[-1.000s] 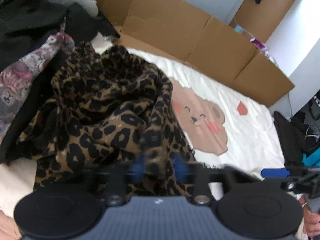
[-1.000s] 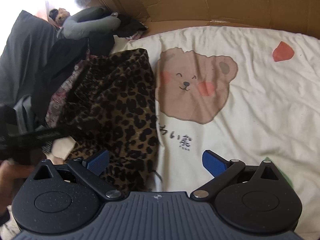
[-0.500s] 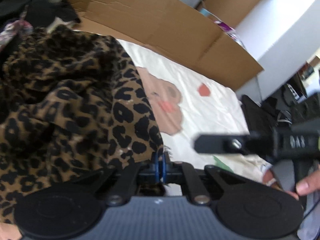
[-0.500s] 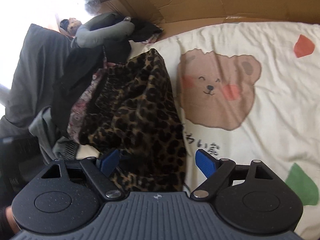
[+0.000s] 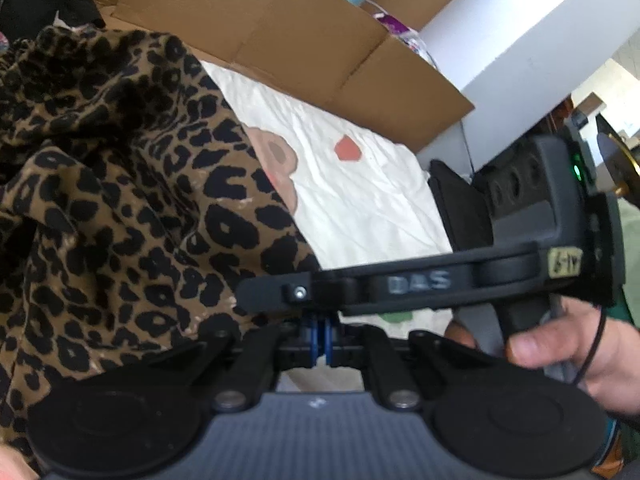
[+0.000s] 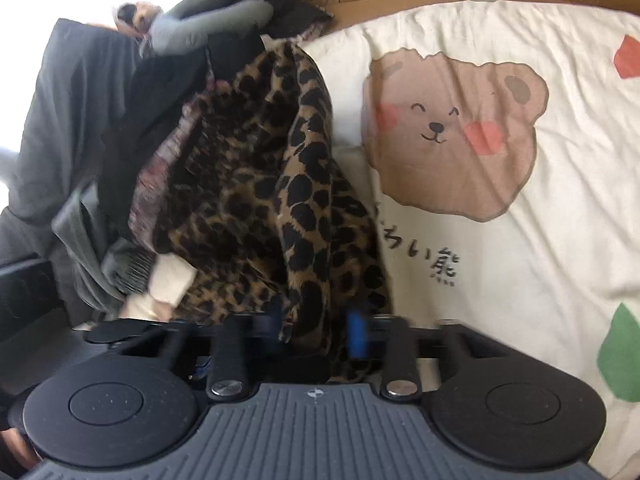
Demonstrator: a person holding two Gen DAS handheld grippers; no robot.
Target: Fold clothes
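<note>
A leopard-print garment hangs bunched and lifted on the left of the left wrist view. My left gripper is shut, its blue pads pressed together at the cloth's lower edge. In the right wrist view the same garment lies heaped along the left side of a white bear-print sheet. My right gripper is closing, with a fold of leopard cloth between its blue pads. The right tool's black body crosses the left wrist view, held by a hand.
Dark and grey clothes are piled left of the garment. Flattened cardboard stands along the sheet's far edge. A black bag sits beyond the sheet's right side.
The right jaws went from wide open to nearly closed around a fold of the leopard cloth. The left gripper swung right with the lifted cloth, and the right tool now crosses its view.
</note>
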